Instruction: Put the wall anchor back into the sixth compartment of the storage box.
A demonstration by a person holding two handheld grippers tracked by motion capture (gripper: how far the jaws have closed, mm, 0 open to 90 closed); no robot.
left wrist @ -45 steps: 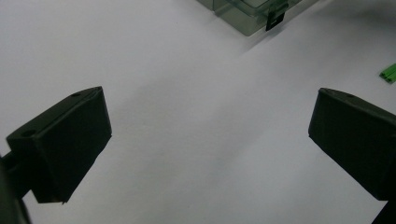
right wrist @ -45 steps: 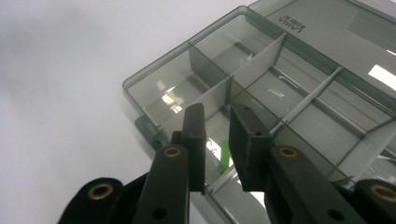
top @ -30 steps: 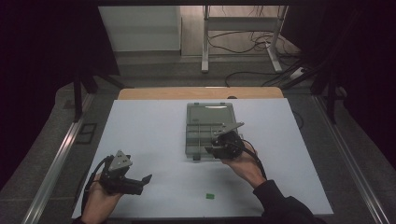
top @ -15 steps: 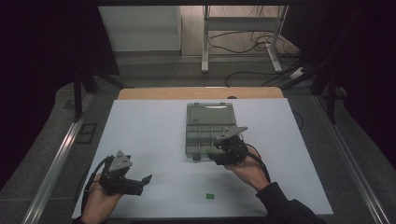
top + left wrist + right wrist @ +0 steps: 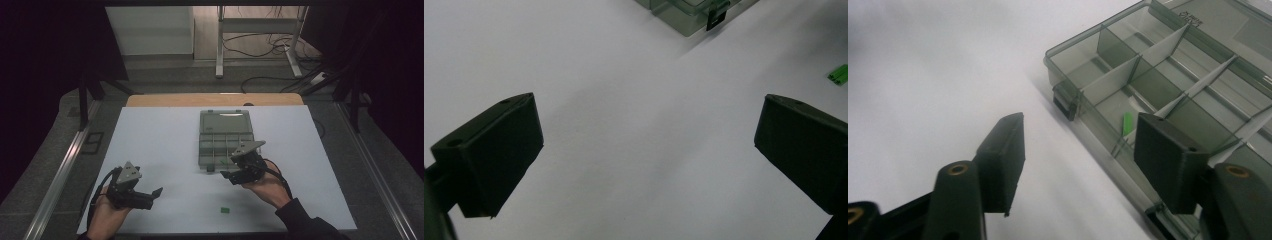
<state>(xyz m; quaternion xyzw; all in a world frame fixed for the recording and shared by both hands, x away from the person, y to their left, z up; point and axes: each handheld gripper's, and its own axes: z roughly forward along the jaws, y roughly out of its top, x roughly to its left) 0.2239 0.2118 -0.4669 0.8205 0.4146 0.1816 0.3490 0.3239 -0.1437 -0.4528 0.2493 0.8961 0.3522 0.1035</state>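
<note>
White table [image 5: 165, 150]; right gripper [image 5: 227, 176] hovers open-jawed beside compartment box [image 5: 225, 140].

The white board [image 5: 165, 145] lies across the table [image 5: 210, 99], whose bare far edge shows behind it. The open compartment box [image 5: 225, 145] sits on the board a little right of centre, its lid [image 5: 226, 122] folded back on the far side and the divided tray toward the person. One small piece [image 5: 1127, 123] lies in a near compartment of the tray. Another small piece [image 5: 225, 210] lies on the board in front of the box, near the person's edge. The right gripper [image 5: 231, 176] sits just at the box's near right corner; the left gripper [image 5: 156, 196] rests well apart, at the board's near left. Behind the table stands a frame [image 5: 257, 37] with cables [image 5: 260, 47] on the floor.
</note>
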